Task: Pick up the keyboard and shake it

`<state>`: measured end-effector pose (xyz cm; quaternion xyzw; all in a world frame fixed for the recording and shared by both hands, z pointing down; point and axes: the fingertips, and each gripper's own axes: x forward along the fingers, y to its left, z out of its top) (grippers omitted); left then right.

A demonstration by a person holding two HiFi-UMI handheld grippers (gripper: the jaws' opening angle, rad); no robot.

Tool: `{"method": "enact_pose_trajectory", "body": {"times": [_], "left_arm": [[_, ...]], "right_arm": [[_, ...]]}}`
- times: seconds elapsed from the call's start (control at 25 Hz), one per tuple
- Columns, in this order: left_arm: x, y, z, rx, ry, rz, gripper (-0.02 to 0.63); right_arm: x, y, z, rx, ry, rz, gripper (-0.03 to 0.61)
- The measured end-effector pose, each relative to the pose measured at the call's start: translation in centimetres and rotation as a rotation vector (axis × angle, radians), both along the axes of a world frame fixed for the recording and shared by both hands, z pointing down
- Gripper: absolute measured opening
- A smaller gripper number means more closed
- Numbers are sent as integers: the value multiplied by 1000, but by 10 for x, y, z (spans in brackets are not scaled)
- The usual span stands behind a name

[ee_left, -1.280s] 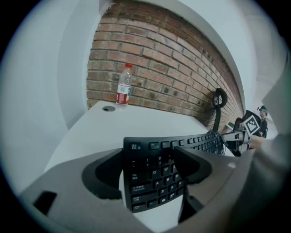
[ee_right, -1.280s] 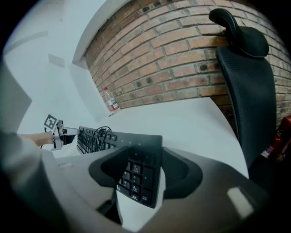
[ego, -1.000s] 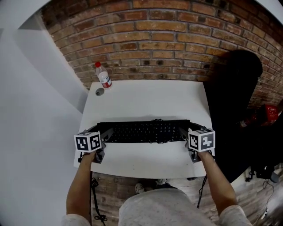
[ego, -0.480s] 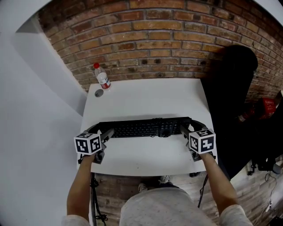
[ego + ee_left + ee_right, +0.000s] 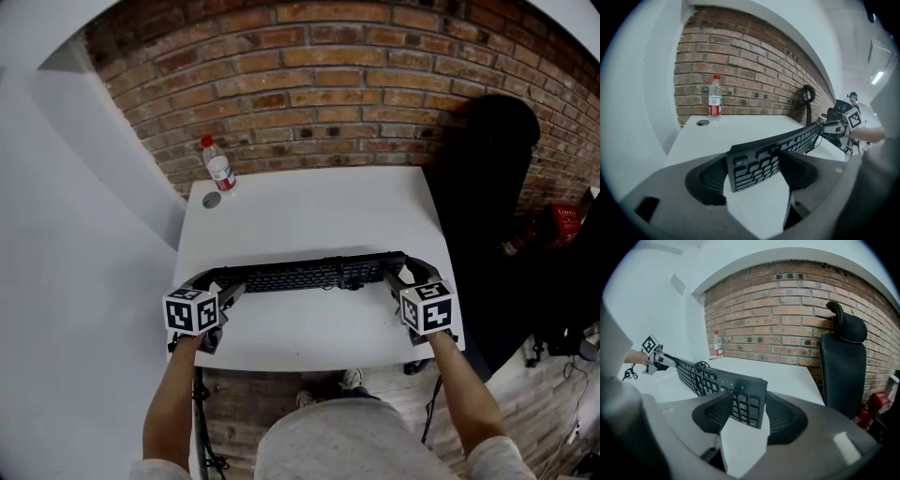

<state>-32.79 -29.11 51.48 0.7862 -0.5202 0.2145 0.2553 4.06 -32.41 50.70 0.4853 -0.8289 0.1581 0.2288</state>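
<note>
A clear plastic water bottle point(image 5: 217, 167) with a red cap stands upright at the far left corner of a white table point(image 5: 309, 216) set against a brick wall point(image 5: 309, 84), with a small grey disc point(image 5: 211, 199) just beside the bottle on the tabletop. Nearer the front edge, the left gripper point(image 5: 752, 169) has its jaws spread wide and clamped on the left end of a black keyboard point(image 5: 309, 275), one pad against the key face and one against the back. The keyboard is off the tabletop and runs parallel to the front edge, tipped up on its long edge with the keys turned toward the person. Its black cable point(image 5: 698, 376) is looped round it right of the middle. The right gripper point(image 5: 745, 411) grips the number-pad end the same way, jaws somewhat less spread. Off the table's right edge, a black office chair point(image 5: 487, 187) stands against the wall, and a red object point(image 5: 562, 225) is past it.
</note>
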Motion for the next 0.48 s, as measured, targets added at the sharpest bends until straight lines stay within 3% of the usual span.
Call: {"method": "enact_pose_trajectory", "body": {"times": [0.48], "left_arm": [[2,19,3,-14,-44,40,347]], "right_arm": [[3,27,2,7,47,38,209]]}}
